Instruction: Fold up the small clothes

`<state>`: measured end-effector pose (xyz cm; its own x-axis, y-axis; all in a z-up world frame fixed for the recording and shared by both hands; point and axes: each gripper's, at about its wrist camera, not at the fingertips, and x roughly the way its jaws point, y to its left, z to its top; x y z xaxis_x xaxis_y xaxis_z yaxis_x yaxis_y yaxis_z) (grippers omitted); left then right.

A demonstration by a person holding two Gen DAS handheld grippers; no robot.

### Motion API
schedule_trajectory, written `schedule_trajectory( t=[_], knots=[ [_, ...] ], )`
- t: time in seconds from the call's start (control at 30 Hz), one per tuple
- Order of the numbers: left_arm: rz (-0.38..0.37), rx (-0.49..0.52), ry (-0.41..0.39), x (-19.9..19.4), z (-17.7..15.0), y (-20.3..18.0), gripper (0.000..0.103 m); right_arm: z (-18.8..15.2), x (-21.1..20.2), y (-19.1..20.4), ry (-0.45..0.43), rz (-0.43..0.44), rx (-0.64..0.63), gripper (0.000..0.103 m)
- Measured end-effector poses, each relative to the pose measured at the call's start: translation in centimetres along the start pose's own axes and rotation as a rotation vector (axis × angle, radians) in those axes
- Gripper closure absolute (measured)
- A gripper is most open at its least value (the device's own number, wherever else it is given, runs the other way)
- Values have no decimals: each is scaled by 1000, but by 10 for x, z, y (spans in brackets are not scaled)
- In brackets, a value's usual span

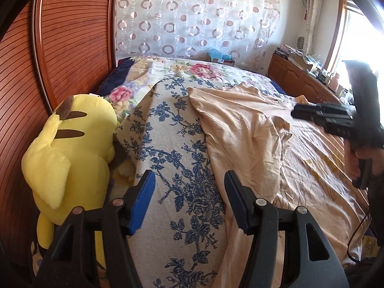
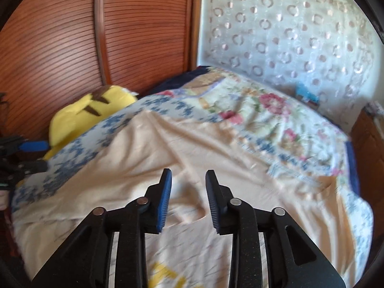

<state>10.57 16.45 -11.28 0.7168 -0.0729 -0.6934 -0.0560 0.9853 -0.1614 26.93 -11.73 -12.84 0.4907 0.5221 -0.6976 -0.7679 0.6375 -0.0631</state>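
Observation:
A pale peach garment (image 1: 242,124) lies spread and rumpled across the bed, with a yellow print near its lower part (image 2: 165,276). My left gripper (image 1: 189,180) is open over the edge where the garment meets a blue-flowered cloth (image 1: 177,148), with nothing between its blue pads. My right gripper (image 2: 188,175) hovers over the middle of the garment (image 2: 168,148), jaws apart with a narrow gap and no cloth in them. In the left wrist view the right gripper (image 1: 309,115) comes in from the right, above the garment. The left gripper (image 2: 26,147) shows at the left edge of the right wrist view.
A yellow plush toy (image 1: 72,144) leans against the slatted wooden wall (image 1: 60,48) at the left. A flowered quilt (image 1: 201,70) covers the far end of the bed. A wooden dresser (image 1: 300,76) with clutter stands at the right under a bright window.

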Motion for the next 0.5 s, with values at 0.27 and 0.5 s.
schedule_trajectory(
  t=[0.27,0.5],
  knots=[
    [-5,5,2,-2,0,-4,44,-24,18,46,112,199,-66,74],
    [-4,-1,8,-3,-3,-6,44,-5,40,63,109,253,-89,74]
  ],
)
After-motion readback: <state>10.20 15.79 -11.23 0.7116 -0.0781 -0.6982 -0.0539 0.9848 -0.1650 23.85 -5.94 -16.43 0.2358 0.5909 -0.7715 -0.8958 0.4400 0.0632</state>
